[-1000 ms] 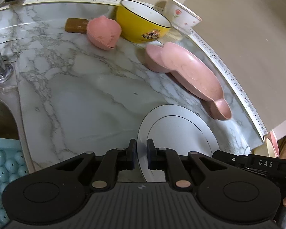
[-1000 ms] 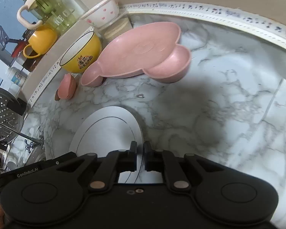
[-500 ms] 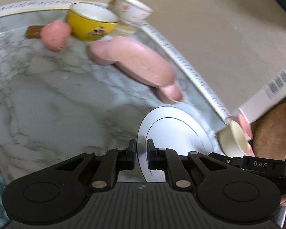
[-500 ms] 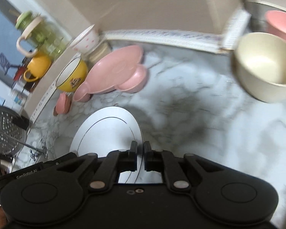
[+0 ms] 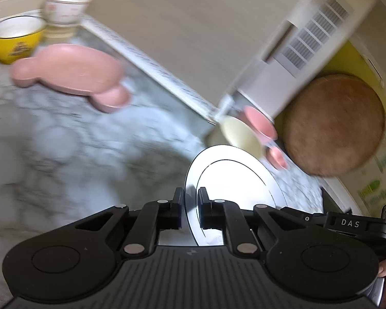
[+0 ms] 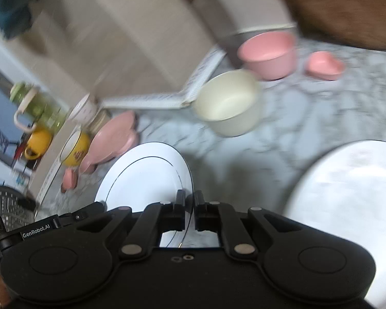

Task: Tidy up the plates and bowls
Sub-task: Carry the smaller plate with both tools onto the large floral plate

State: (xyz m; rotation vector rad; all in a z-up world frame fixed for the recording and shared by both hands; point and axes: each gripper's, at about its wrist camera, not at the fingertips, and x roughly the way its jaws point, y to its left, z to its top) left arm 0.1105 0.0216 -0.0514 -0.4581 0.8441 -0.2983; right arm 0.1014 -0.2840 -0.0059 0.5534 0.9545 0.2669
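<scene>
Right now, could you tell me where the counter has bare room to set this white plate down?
Bare marble lies between the held white plate, the cream bowl and the second white plate. The back is crowded: pink divided plate, yellow bowl, pink bowl, small pink dish.

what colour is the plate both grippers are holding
White with a thin dark ring line; the plate shows best in the right wrist view.

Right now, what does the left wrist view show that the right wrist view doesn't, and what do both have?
Only the left wrist view: a round brown board and a white vented appliance.

Only the right wrist view: a second white plate at lower right, a green-lidded jug and a yellow mug.

Both: the black-lined white plate gripped at opposite rims by both claws, the cream bowl, the pink mouse-shaped dish and the yellow bowl.
</scene>
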